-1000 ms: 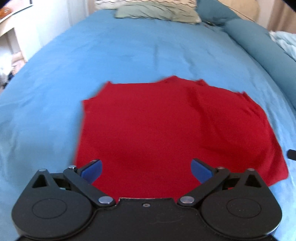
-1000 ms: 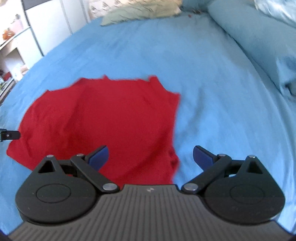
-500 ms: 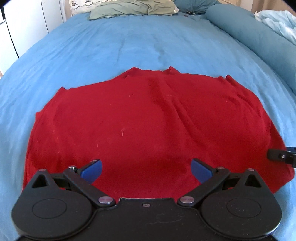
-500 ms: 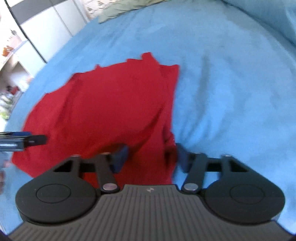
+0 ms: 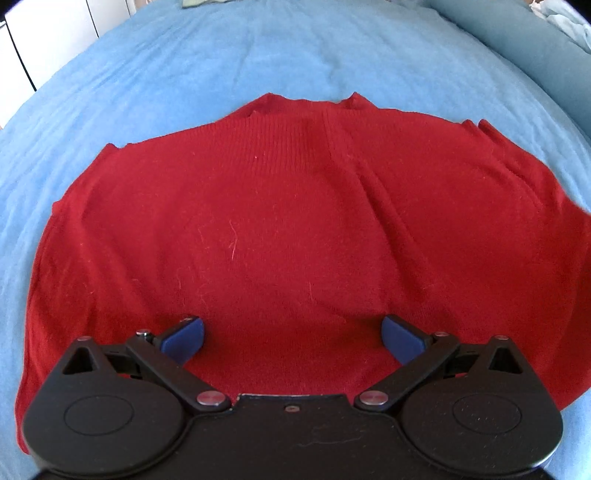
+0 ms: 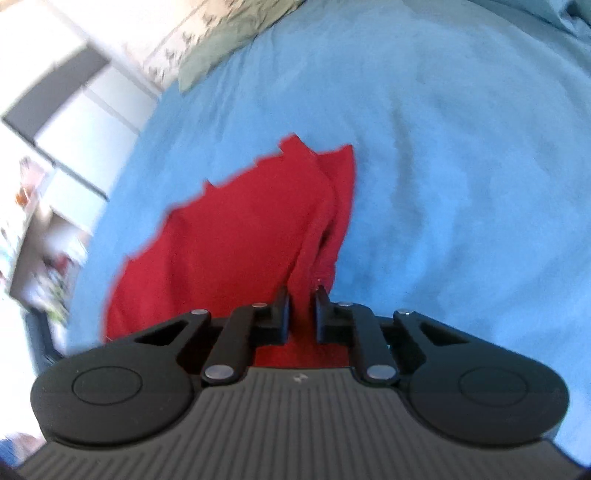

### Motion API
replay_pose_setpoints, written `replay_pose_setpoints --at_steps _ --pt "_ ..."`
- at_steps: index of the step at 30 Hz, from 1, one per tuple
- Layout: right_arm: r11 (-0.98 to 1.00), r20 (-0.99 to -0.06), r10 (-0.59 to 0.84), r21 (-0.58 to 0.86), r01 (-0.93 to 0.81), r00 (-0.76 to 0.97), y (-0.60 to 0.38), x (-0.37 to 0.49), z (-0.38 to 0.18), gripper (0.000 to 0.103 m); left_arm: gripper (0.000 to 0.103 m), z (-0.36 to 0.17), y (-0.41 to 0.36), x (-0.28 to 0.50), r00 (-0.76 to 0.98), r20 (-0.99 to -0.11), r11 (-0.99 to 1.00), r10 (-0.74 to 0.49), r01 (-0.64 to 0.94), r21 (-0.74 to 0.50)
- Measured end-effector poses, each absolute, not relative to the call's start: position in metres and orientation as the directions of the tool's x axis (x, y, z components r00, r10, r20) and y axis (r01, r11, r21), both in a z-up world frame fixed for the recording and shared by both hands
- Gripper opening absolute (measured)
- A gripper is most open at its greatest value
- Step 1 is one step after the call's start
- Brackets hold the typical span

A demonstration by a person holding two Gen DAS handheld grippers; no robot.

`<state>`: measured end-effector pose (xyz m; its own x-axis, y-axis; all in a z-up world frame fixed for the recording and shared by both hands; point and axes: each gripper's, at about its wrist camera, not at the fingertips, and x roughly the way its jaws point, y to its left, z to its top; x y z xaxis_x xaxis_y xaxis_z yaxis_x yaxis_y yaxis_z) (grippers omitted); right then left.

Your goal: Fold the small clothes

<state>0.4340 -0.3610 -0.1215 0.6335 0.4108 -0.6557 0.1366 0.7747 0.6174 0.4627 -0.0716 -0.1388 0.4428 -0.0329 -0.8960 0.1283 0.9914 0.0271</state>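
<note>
A red knit garment (image 5: 295, 229) lies spread on the blue bed sheet (image 5: 221, 66), its ribbed band at the far edge. My left gripper (image 5: 291, 338) is open, low over the garment's near edge, its blue pads on either side of bare red fabric. In the right wrist view the garment (image 6: 229, 236) is lifted at its near right edge. My right gripper (image 6: 302, 314) is shut on that edge, and a fold of red cloth rises between its fingers.
Pillows (image 6: 229, 48) lie at the head of the bed. A rolled blue duvet (image 5: 517, 33) runs along the right side. White cupboards (image 6: 85, 110) and a cluttered shelf (image 6: 33, 229) stand to the left of the bed.
My right gripper closed on the garment's near right edge and lifted it. My left gripper moved down and closer over the garment and stayed open.
</note>
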Motion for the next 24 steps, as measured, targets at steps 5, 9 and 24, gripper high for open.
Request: replay_pose_setpoints --at_steps 5,9,24 --pt "0.735 -0.563 0.494 0.678 0.028 0.662 -0.312 0.449 -0.063 0.027 0.102 -0.131 -0.06 0.464 0.424 -0.901 0.987 -0.089 0.159 -0.023" --pt "0.706 -0.489 0.607 0.694 -0.142 0.626 -0.232 0.471 -0.028 0.027 0.097 -0.102 -0.013 0.452 0.47 -0.882 0.993 -0.048 0.12 0.01" --pt "0.778 -0.701 0.614 0.463 -0.425 0.362 0.012 0.488 -0.125 0.032 0.097 -0.122 0.147 0.372 0.508 -0.86 0.998 -0.048 0.06 -0.02"
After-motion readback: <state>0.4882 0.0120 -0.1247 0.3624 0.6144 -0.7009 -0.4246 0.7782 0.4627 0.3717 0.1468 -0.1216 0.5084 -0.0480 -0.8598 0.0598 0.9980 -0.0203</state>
